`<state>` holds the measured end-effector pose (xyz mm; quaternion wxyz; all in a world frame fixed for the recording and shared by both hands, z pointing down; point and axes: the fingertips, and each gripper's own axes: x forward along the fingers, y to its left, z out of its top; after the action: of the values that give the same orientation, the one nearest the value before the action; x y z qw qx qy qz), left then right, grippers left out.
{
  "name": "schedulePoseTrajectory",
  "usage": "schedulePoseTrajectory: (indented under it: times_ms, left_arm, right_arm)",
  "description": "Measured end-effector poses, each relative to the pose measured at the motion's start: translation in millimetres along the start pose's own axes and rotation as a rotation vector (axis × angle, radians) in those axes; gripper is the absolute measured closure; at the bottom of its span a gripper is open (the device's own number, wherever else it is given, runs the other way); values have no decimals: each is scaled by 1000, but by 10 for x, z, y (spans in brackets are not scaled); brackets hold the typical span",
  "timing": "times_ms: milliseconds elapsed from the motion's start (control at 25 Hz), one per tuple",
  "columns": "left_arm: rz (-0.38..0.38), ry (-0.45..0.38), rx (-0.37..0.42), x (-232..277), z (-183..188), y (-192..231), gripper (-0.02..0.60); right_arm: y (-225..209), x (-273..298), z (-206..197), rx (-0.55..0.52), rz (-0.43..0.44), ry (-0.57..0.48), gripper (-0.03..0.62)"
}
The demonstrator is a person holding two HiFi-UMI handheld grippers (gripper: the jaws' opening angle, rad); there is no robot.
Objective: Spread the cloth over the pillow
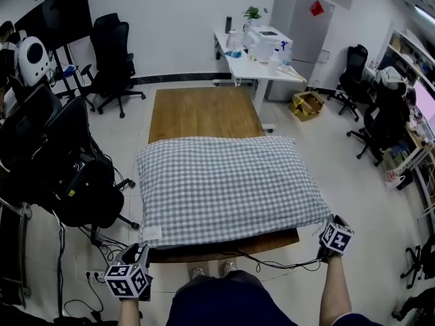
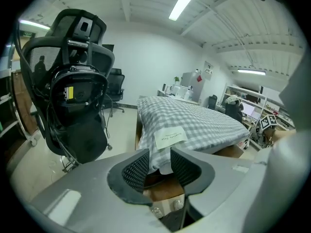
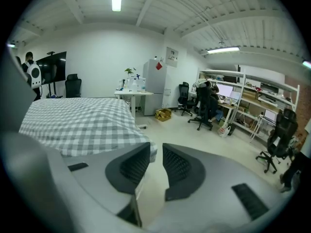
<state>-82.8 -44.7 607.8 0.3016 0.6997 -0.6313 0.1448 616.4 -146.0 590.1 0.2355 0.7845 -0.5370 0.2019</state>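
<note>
A grey-and-white checked cloth [image 1: 224,182] lies spread over the pillow on the wooden table [image 1: 204,111], with a white label [image 1: 151,233] at its near left corner. My left gripper [image 1: 136,252] is at that corner. In the left gripper view the cloth corner [image 2: 163,154] hangs between the parted jaws of the left gripper [image 2: 159,166], below the label [image 2: 170,137]. My right gripper [image 1: 333,221] is at the near right corner. In the right gripper view the right gripper [image 3: 156,161] stands open, floor showing through the gap, and the cloth's edge [image 3: 151,152] lies by the left pad.
Black office chairs [image 1: 75,161] crowd the table's left side, one close to my left gripper [image 2: 77,96]. A white desk [image 1: 258,63] with items stands behind the table. Cables [image 1: 272,263] trail on the floor under the near edge. More chairs and shelves stand at right [image 3: 204,106].
</note>
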Motion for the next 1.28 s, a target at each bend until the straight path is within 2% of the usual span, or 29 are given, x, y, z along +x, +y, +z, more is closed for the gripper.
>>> schedulePoseTrajectory:
  times_ms: [320, 440, 600, 720, 880, 920, 1080, 1280]
  left_arm:
    - [-39, -24, 0, -65, 89, -28, 442]
    - [-52, -58, 15, -134, 192, -24, 442]
    - [-66, -103, 35, -197, 368, -25, 442]
    - [-81, -147, 54, -259, 521, -94, 443]
    - [-100, -268, 125, -274, 987, -318, 576]
    - [-124, -291, 147, -242, 1121, -432, 581]
    - [-241, -348, 225, -119, 1536, -1003, 581]
    - [-375, -379, 288, -31, 1890, -1564, 581]
  right_arm:
    - [-107, -301, 79, 51, -76, -52, 499]
    - [-23, -498, 219, 79, -58, -117, 499]
    - [385, -701, 579, 46, 53, -228, 500]
    - [829, -831, 747, 12, 181, -268, 502]
    - [1457, -1130, 984, -42, 342, -322, 571]
    - [1609, -1234, 1059, -60, 374, -339, 588]
    - [2142, -1648, 1312, -123, 485, -395, 586]
    - [2620, -2055, 1557, -116, 556, -458, 583]
